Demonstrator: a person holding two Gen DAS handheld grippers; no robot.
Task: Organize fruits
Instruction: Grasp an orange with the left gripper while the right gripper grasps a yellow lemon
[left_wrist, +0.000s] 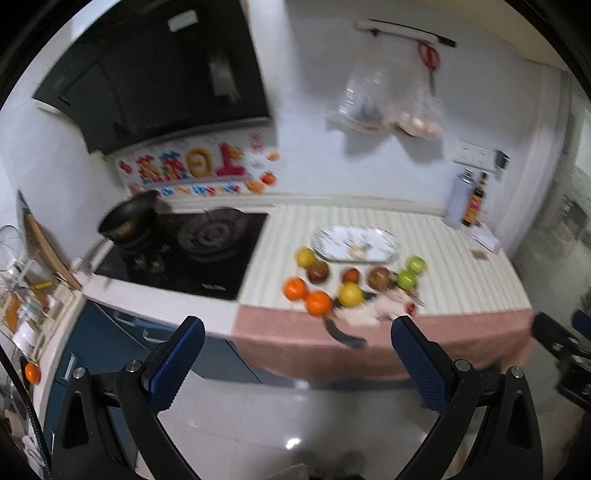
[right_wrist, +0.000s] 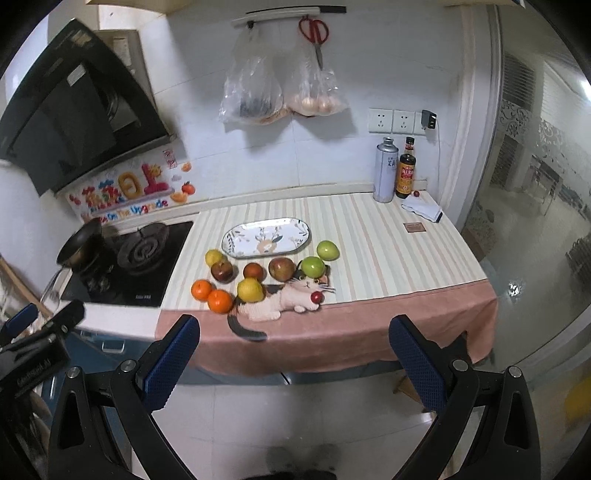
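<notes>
With both sets of jaws wide apart, empty, well off the surface (right_wrist: 369, 236): fruits (right_wrist: 255, 271) loose before plate (right_wrist: 266, 236). Risk: rolling off front edge if nudged; cat figure (right_wrist: 284, 301) crowding access.

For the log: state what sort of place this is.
A home kitchen: a gas hob under a range hood, a counter with fruit, and sauce bottle by wall sockets.

I see a toy cat (right_wrist: 286, 301) lying at the counter's front edge, a bottle (right_wrist: 405, 171) and can (right_wrist: 384, 170) at its back right corner, a pan (right_wrist: 82, 243) on the stove (right_wrist: 155, 258), scissors (right_wrist: 314, 31) hanging above.
</notes>
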